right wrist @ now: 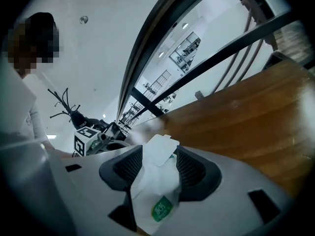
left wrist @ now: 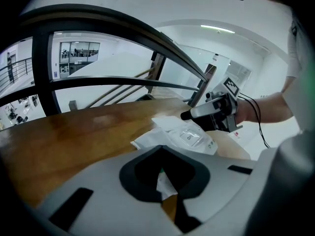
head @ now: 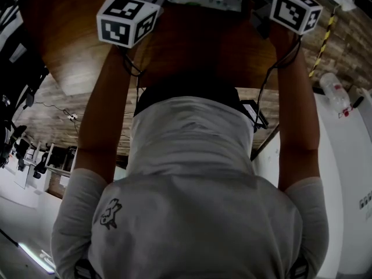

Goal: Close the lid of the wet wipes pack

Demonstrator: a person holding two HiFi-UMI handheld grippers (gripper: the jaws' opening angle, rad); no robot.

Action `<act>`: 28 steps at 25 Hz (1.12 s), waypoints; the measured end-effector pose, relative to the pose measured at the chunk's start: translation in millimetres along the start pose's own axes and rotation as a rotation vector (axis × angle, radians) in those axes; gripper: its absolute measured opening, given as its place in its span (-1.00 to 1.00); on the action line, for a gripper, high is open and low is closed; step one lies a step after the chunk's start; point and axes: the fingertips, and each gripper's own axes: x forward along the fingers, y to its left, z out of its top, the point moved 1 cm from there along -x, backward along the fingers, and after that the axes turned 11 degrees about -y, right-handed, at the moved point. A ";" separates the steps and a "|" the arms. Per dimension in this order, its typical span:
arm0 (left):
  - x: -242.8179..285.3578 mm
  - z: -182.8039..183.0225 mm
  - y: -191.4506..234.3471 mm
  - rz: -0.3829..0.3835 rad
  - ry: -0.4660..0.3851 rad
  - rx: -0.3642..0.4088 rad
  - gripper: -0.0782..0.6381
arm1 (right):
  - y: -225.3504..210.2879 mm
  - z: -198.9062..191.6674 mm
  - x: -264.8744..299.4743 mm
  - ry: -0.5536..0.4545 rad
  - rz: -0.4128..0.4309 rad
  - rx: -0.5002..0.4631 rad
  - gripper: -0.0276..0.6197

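Wet wipes pack (left wrist: 189, 136) on wooden worktop (left wrist: 74, 136); in head view mostly cut off at top edge, beyond torso and arms. Left claw (left wrist: 165, 183) pinched on thin white corner of pack, contact partly hidden by claw body. Right claw (right wrist: 158, 166) clamped across opposite end, pads touching both sides. Lid flap (right wrist: 161, 149) raised; hinge not discernible.

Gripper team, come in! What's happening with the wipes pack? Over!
Left gripper pinching wet wipes pack, near end. Right gripper clamped on far end. Lid flap looks lifted, not shut. Nothing in the way.
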 end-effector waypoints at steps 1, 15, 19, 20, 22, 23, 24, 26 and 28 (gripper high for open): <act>0.7 -0.1 -0.3 0.000 0.004 0.000 -0.74 | -0.1 1.0 0.6 0.001 0.000 0.000 -0.29; 12.4 -4.4 2.2 -0.040 0.042 -0.014 -0.74 | -10.6 -10.0 17.9 0.124 -0.013 -0.038 -0.29; 13.6 -2.9 1.5 -0.039 0.039 -0.020 -0.74 | -8.8 -12.5 19.9 0.175 -0.016 -0.088 -0.27; 14.0 -2.1 1.6 -0.039 0.038 -0.019 -0.74 | -8.8 -11.9 19.8 0.179 -0.019 -0.097 -0.27; 14.2 -1.9 1.9 -0.039 0.039 -0.016 -0.74 | -8.2 -11.5 19.8 0.180 -0.023 -0.112 -0.27; 14.5 -2.3 1.6 -0.039 0.041 -0.014 -0.74 | -7.7 -11.7 19.4 0.180 -0.024 -0.120 -0.27; 15.2 -2.6 0.4 -0.040 0.043 -0.013 -0.74 | -7.5 -12.0 18.2 0.180 -0.024 -0.130 -0.26; 16.9 -1.9 -4.3 -0.043 0.051 -0.016 -0.74 | -7.6 -11.8 13.5 0.177 -0.026 -0.159 -0.26; 18.0 -0.8 -8.2 -0.046 0.054 -0.021 -0.74 | -6.5 -11.3 8.5 0.176 -0.030 -0.195 -0.24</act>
